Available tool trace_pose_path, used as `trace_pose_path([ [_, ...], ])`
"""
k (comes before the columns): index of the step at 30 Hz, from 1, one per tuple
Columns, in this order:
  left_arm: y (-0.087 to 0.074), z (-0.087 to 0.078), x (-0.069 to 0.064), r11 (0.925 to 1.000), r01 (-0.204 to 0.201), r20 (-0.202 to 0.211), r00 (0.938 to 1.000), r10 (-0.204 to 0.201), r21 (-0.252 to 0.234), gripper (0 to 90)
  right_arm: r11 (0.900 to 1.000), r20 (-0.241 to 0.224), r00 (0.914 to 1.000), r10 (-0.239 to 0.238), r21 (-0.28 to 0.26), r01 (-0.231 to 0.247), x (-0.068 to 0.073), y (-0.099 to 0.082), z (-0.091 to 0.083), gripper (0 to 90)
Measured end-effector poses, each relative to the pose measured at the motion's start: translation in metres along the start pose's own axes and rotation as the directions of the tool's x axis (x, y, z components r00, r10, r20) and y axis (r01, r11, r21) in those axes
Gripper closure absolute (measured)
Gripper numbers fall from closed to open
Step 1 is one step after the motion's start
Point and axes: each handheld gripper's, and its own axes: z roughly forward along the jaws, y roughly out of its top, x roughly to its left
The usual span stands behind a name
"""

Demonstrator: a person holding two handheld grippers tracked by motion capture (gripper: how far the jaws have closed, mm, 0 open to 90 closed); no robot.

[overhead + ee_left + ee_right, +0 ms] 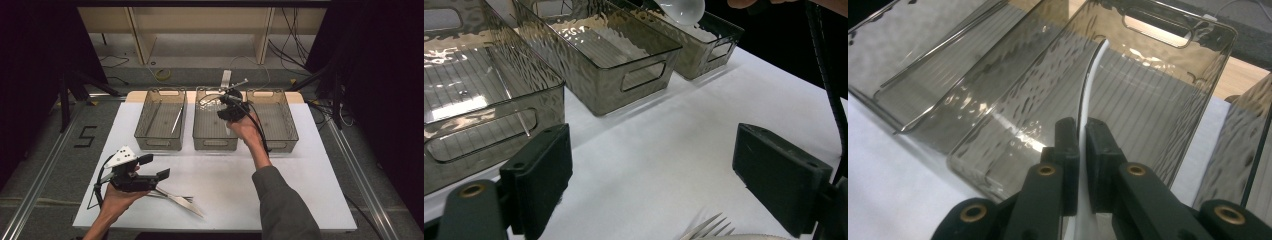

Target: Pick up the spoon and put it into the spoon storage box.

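Over the middle bin [215,131] of three smoky clear ones on the desk [280,180], my right tongs [1081,145] clamped a white plastic spoon [1088,95]. The left bin [161,120] held one thin utensil. My left tongs [154,167] gaped empty above a fork [709,229] on the desk.

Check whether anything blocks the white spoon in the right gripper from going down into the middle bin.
Nothing visible does. The right gripper holds the white spoon over the middle bin, whose top is open and whose ribbed floor under the spoon looks bare.
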Motion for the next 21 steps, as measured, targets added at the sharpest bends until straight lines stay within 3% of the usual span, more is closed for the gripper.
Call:
trace_pose_path([
  [21,0.000,0.000,0.000,1.0000,-0.006,0.003,1.0000,0.006,-0.002,15.7,0.9997,0.039,0.9991,0.018,0.013,-0.019,-0.006,0.010,0.022,85.8],
])
